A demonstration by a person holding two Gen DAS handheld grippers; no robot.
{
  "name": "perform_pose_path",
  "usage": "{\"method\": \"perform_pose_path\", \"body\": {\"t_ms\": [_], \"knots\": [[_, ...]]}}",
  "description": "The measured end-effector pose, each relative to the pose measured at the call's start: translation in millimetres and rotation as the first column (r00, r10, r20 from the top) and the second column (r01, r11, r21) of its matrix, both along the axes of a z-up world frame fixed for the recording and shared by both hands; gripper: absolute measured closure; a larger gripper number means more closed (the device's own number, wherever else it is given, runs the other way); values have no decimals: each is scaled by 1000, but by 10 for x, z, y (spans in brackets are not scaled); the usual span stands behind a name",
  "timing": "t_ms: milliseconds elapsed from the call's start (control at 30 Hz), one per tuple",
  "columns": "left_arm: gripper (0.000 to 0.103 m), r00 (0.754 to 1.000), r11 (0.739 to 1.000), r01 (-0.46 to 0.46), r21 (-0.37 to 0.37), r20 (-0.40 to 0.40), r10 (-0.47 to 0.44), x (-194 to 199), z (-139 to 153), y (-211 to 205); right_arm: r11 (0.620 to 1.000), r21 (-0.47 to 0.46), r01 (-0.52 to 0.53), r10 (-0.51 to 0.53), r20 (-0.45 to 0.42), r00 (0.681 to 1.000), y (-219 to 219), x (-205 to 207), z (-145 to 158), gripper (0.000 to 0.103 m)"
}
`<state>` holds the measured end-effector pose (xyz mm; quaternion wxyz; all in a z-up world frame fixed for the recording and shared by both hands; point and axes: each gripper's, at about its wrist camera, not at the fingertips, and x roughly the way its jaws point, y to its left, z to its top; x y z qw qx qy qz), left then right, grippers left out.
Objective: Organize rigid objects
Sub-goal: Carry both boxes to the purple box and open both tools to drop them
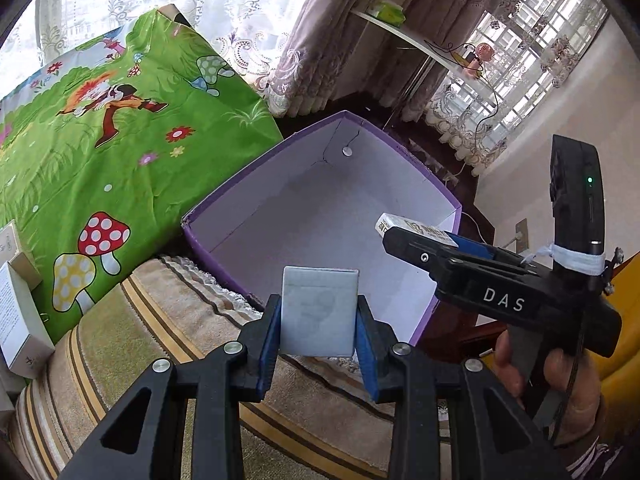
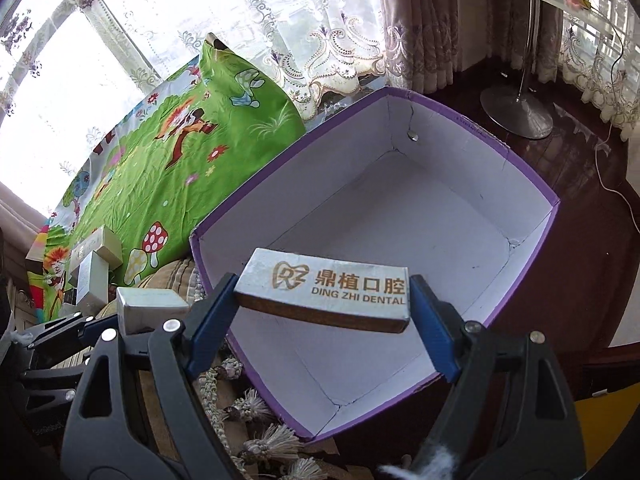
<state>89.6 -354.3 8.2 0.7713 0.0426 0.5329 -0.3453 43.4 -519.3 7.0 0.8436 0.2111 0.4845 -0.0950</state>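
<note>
On the far left, a few small white cardboard boxes (image 1: 20, 312) lay on the green cartoon bedsheet with red mushrooms (image 1: 120, 152). Next came the left gripper (image 1: 318, 316), clenched on a small pale grey flat box (image 1: 318, 312), its blue pads pressing the two thin sides. That little box looked light and stiff, so a soft squeeze on its sides seemed enough. It hung over the striped beige rug (image 1: 160, 320), just beside the near rim of the big purple cardboard box with white insides (image 2: 420, 208). The big box was empty, so there looked to be lots of room to drop things in. Its thin walls could probably bend if bumped. On the right, the right gripper (image 2: 324, 300) was grasping a long silver box with gold dental writing (image 2: 324, 292) by its two short ends, over the big box's near edge.
</note>
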Motion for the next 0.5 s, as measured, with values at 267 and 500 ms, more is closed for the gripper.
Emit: {"method": "perform_pose_path", "body": {"t_ms": [267, 500], "knots": [[50, 999, 999, 29, 14, -18, -29, 3, -64, -120, 1000, 13, 25, -25, -37, 999, -105, -15, -122, 17], [33, 1000, 1000, 19, -10, -1, -19, -14, -4, -91, 999, 40, 36, -34, -41, 999, -100, -23, -169, 9]]}}
